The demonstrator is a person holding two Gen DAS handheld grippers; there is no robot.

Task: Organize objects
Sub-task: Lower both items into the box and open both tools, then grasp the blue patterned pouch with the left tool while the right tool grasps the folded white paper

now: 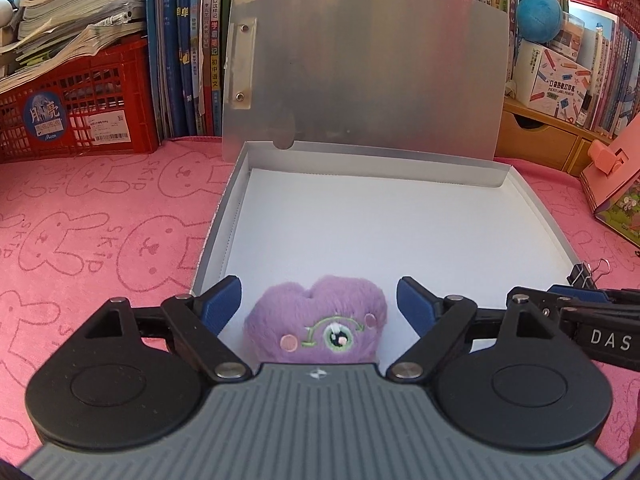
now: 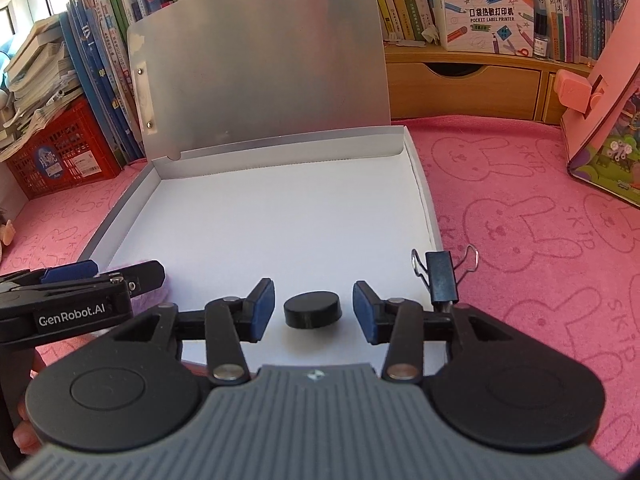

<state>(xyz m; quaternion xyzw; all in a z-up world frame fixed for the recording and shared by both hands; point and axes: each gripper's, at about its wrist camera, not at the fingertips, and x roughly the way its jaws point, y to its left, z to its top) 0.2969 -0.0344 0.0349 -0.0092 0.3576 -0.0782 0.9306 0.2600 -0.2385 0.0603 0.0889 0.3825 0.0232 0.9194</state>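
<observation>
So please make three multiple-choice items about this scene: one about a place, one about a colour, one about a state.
1. Where does the black disc lie?
A. on the pink cloth
B. on the white floor of the box
C. in the red crate

2. What colour is the plush toy?
A. purple
B. green
C. yellow

3. How is the lid of the box?
A. shut
B. taken off
C. standing open

Key: 1 B, the disc rests inside the box between the right tongs; 2 A, its fur is purple; 3 C, the lid stands up behind the tray.
</observation>
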